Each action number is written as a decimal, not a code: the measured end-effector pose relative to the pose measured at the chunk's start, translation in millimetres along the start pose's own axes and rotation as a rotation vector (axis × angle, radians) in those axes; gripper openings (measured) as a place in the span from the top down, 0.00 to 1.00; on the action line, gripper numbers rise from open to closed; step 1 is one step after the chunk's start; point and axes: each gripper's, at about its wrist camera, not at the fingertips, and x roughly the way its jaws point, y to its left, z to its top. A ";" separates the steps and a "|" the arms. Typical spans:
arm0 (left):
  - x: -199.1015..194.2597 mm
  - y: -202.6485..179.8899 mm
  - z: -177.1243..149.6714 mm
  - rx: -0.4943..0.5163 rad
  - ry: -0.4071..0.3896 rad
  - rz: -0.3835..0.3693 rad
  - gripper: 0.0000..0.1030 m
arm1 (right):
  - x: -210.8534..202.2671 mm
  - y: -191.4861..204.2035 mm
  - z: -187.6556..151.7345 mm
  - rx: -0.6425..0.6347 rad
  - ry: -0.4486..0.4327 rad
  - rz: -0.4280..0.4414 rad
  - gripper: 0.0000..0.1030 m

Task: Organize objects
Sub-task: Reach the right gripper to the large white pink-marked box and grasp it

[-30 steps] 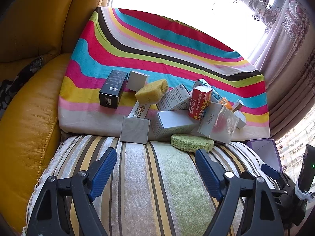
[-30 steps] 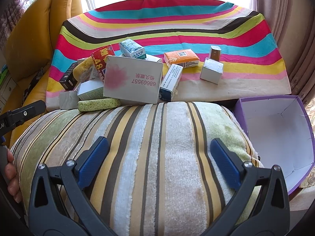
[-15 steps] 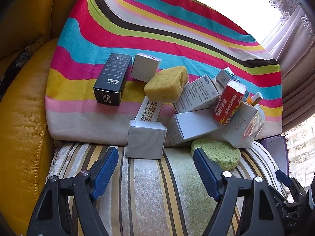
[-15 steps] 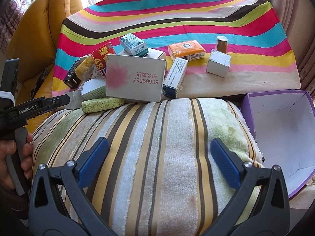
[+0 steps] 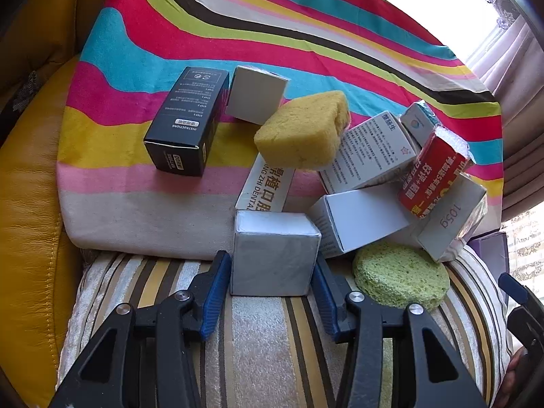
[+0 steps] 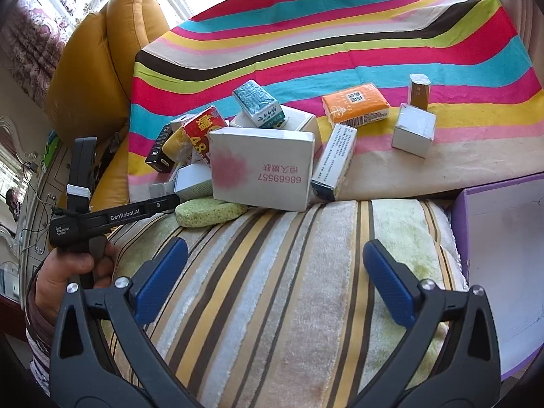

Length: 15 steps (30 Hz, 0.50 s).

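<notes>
Striped in pink, teal, yellow and brown, a cloth (image 5: 190, 51) covers the seat of a mustard-yellow leather sofa (image 5: 27, 221), with a striped plush cushion (image 5: 265, 336) in front of it.

From the left wrist view, the left gripper (image 5: 271, 282) points down at a small grey box (image 5: 273, 253) standing at the near edge of the cloth, where it meets the cushion. Its jaws are closing, the blue pads flanking the box on both sides and touching or almost touching it. Just right of the box lies a green sponge (image 5: 401, 277). Behind it a heap of cartons leans together, topped by a yellow sponge (image 5: 302, 131), with a red packet (image 5: 431, 176) to the right. A black box (image 5: 187, 122) lies apart at the left.

From the right wrist view, the right gripper (image 6: 272, 282) hovers over the cushion (image 6: 289, 272) with its jaws wide apart and nothing between them. A purple box (image 6: 503, 272), open and white inside, sits at the right beside the cushion. On the cloth (image 6: 340, 40), an orange packet (image 6: 355, 103) and a white cube box (image 6: 413, 132) lie apart from the heap. At the left a hand (image 6: 64, 278) grips the other gripper's handle.
</notes>
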 end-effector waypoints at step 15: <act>-24.0 5.7 -10.8 -0.003 -0.086 -0.017 0.53 | 28.3 34.3 39.9 -0.103 -0.049 -0.092 0.00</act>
